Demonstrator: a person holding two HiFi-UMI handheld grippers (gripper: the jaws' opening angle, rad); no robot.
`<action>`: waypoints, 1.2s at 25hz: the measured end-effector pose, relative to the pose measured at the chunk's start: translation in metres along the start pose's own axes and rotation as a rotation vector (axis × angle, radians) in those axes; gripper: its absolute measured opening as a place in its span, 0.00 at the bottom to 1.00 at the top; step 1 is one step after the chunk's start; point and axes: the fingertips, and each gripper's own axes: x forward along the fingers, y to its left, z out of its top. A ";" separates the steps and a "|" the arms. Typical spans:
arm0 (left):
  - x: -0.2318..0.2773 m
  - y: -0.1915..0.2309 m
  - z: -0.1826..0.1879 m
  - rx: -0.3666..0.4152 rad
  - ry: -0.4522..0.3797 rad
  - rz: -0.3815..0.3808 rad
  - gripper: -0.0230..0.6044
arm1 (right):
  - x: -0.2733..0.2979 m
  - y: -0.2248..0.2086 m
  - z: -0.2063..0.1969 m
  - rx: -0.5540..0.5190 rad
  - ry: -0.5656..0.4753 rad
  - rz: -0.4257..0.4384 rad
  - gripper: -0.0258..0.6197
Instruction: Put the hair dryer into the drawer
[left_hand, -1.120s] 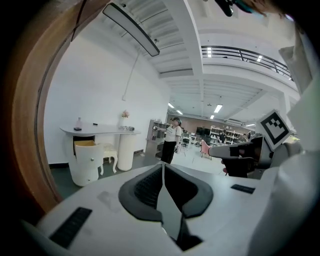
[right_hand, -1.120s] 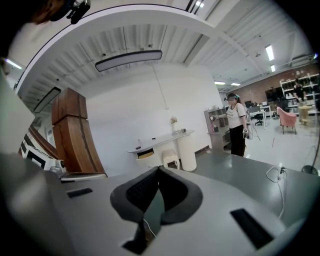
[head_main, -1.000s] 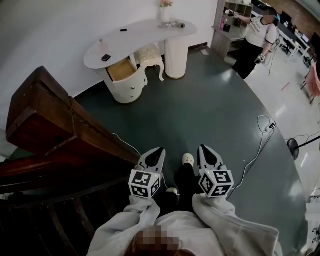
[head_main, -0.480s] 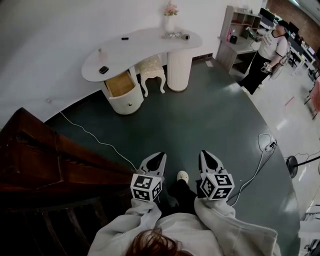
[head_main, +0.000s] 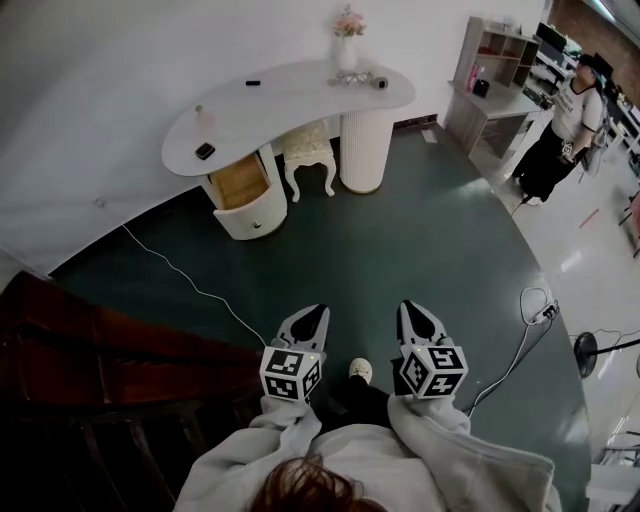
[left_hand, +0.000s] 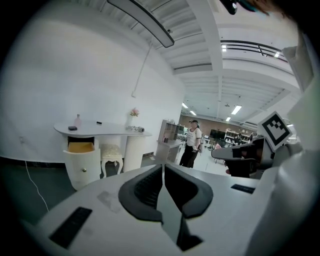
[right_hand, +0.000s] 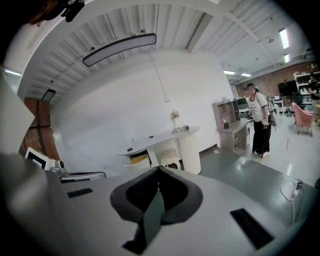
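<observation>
A white curved desk (head_main: 290, 95) stands far ahead by the wall, also in the left gripper view (left_hand: 107, 131) and the right gripper view (right_hand: 165, 137). Its drawer (head_main: 240, 180) is pulled open and shows a wooden inside (left_hand: 81, 147). Small pale items lie at the desk's right end (head_main: 365, 78); the hair dryer may be among them, too small to tell. My left gripper (head_main: 318, 312) and right gripper (head_main: 408, 308) are held side by side over the dark floor, far from the desk. Both are shut with nothing in them (left_hand: 163, 166) (right_hand: 158, 169).
A white stool (head_main: 308, 150) sits under the desk and a flower vase (head_main: 347, 40) stands on it. Dark wooden furniture (head_main: 100, 350) fills the lower left. A white cable (head_main: 190, 285) crosses the floor. A person (head_main: 565, 130) stands by shelves (head_main: 500, 70) at right; a fan stand (head_main: 590, 350) is near.
The whole view has advanced toward the desk; the dark wooden furniture has slid down and left. The person at the back has shifted right. Both grippers keep the same shut stance.
</observation>
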 end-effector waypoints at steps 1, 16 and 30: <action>0.006 0.001 0.002 -0.001 0.001 0.006 0.08 | 0.004 -0.004 0.002 -0.001 0.003 0.004 0.12; 0.055 0.008 0.004 -0.019 0.010 0.070 0.08 | 0.044 -0.043 0.015 -0.008 0.036 0.048 0.12; 0.084 0.016 0.001 -0.003 0.059 0.030 0.08 | 0.068 -0.046 0.012 0.016 0.061 0.059 0.12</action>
